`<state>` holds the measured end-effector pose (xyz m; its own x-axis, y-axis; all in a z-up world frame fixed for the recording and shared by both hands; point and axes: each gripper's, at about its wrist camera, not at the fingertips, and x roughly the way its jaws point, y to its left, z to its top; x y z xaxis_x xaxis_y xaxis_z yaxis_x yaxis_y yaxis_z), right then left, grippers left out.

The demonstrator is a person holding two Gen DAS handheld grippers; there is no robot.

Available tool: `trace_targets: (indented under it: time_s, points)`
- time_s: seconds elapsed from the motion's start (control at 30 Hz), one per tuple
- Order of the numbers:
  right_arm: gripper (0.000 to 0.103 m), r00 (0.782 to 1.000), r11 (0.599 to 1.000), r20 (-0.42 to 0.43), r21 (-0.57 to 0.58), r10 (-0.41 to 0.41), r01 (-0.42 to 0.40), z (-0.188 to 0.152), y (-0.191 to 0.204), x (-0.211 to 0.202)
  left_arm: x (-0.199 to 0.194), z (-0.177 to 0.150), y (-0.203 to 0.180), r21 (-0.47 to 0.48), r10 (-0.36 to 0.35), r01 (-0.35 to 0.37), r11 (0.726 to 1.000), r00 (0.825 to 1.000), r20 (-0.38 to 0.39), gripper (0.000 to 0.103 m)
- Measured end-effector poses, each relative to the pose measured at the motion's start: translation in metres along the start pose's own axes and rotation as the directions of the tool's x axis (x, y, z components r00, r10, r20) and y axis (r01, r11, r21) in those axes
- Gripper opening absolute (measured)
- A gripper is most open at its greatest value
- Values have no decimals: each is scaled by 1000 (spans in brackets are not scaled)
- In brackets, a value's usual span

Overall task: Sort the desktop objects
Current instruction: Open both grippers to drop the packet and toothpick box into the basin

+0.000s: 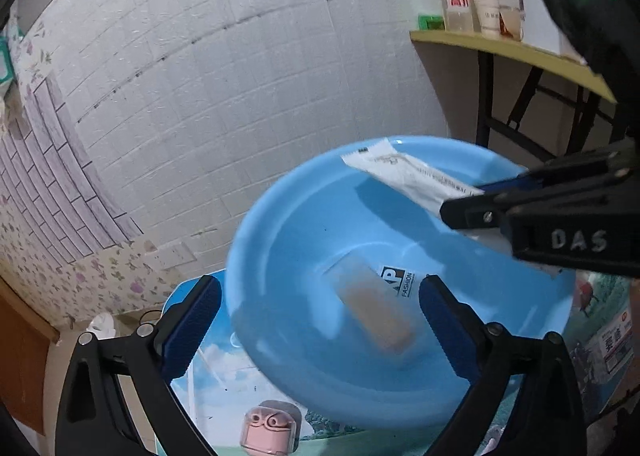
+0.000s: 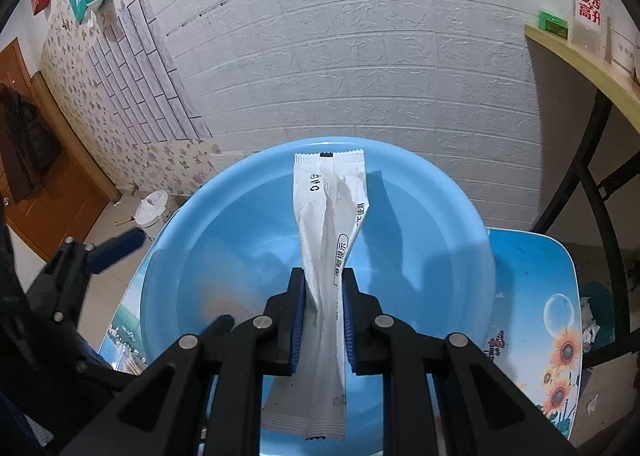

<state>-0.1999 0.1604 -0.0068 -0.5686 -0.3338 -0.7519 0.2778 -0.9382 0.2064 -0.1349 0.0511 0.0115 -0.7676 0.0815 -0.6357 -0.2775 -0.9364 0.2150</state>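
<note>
A light blue basin point(image 1: 288, 240) stands on a small picture-printed table point(image 2: 532, 280). My right gripper point(image 2: 325, 280) is shut on a long white sachet point(image 2: 330, 212) and holds it over the basin point(image 2: 180, 256); it also shows in the left wrist view point(image 1: 460, 208) with the sachet point(image 1: 404, 174). My left gripper point(image 1: 320, 308) is open and empty above the basin's near side. A blurred, clear-wrapped tan object point(image 1: 376, 312) appears between its fingers, inside or just above the basin. A pink earbud case point(image 1: 269, 434) lies on the table in front of the basin.
A yellow shelf point(image 1: 504, 52) with bottles and cups stands at the right on black legs. A white brick-pattern wall lies behind. A white bucket point(image 2: 151, 208) sits on the floor at the left, near a wooden door point(image 2: 48, 192).
</note>
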Motion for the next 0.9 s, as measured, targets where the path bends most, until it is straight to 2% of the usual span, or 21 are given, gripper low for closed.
trace_targets:
  time_s: [0.27, 0.47, 0.5, 0.53, 0.57, 0.6, 0.63, 0.67, 0.9]
  points:
    - [18, 1000, 1000, -25, -2, 2, -2, -5, 8, 9, -18, -13, 27, -129, 4, -3, 992, 1000, 2, 101]
    - [20, 1000, 1000, -25, 7, 11, -11, -4, 14, 12, -20, -23, 37, -179, 9, -11, 984, 1000, -13, 102]
    - [23, 1000, 1000, -22, 6, 14, -14, -2, 16, 12, -21, -24, 38, -187, 8, -11, 982, 1000, -14, 102]
    - [33, 1000, 1000, -19, 6, 13, -13, -2, 18, 11, -23, -24, 40, -195, 9, -11, 981, 1000, -13, 102]
    - [51, 1000, 1000, -10, 10, 4, -4, -2, 19, 9, -25, -24, 42, -208, 12, -14, 978, 1000, -10, 102]
    - [61, 1000, 1000, -4, 17, -4, 4, -1, 18, 7, -27, -24, 43, -218, 14, -15, 976, 1000, -7, 103]
    - [77, 1000, 1000, 4, 23, -10, 10, 0, 18, 5, -29, -24, 45, -230, 16, -16, 973, 1000, -3, 103]
    - [82, 1000, 999, 17, 30, -15, 15, 0, 18, 1, -31, -24, 46, -239, 17, -16, 971, 1000, 0, 103]
    - [82, 997, 999, 56, -8, -46, 46, -5, 30, -27, -41, -26, 47, -275, 33, -34, 961, 999, -9, 103]
